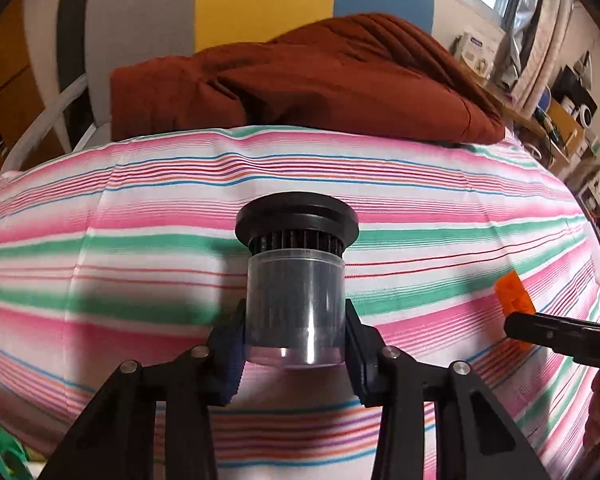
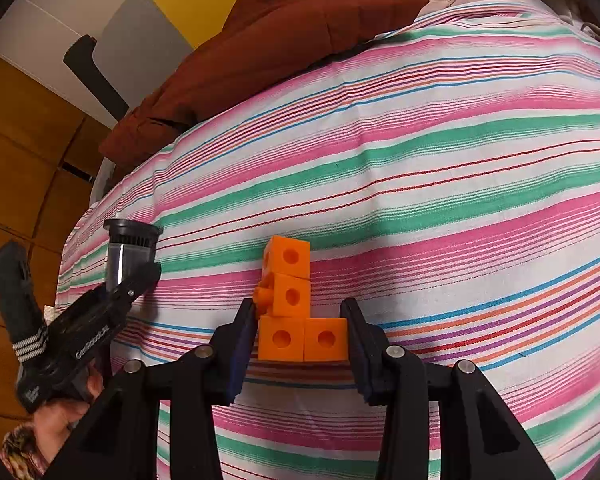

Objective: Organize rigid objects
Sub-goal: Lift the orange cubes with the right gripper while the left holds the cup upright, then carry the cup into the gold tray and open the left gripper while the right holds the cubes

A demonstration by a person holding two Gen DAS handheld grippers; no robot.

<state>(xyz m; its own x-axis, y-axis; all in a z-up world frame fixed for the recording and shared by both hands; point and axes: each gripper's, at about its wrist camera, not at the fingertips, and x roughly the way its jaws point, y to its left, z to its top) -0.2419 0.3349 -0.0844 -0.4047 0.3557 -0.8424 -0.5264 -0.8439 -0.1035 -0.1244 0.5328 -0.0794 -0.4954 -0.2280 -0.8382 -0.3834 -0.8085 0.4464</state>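
Note:
A clear plastic cylinder (image 1: 296,292) with a black ribbed cap at its far end sits between the pads of my left gripper (image 1: 296,324), which press on both its sides. It is tilted away from me over the striped sheet (image 1: 440,208). The right wrist view shows the same cylinder (image 2: 130,248) at the far left, held in the left gripper (image 2: 140,276) by a person's hand. My right gripper (image 2: 302,332) is shut on an orange block piece (image 2: 290,300), several joined cubes with round holes. In the left wrist view this orange piece (image 1: 514,294) is at the right edge.
A rust-brown quilted jacket (image 1: 300,80) lies at the far side of the striped sheet. Behind it stands a chair (image 1: 72,40) with a grey, yellow and blue back. Cluttered shelves (image 1: 568,120) line the right wall, and a wooden floor (image 2: 16,168) shows on the left.

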